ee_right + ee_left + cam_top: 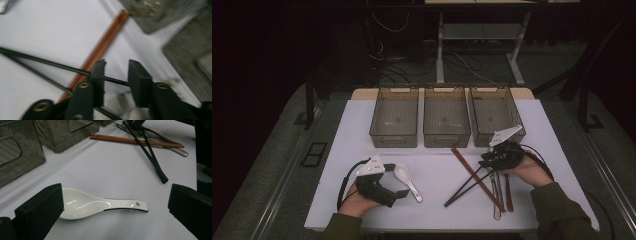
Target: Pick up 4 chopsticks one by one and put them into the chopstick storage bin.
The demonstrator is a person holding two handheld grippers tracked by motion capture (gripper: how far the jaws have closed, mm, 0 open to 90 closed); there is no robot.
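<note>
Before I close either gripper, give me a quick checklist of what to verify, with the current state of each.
1. Left gripper open and straddling the white spoon: ok, one jaw at each end, spoon flat on the table.
2. Spoon lying apart from other utensils: ok.
3. Right gripper lined up on a single black chopstick: cannot tell; one runs across the gap between the jaws, a second passes close below.
4. Right jaws open: ok, a gap shows between them.
5. Brown chopsticks out of the right grasp: cannot tell, they pass just behind one jaw.
6. Three bins unobstructed: ok.
</note>
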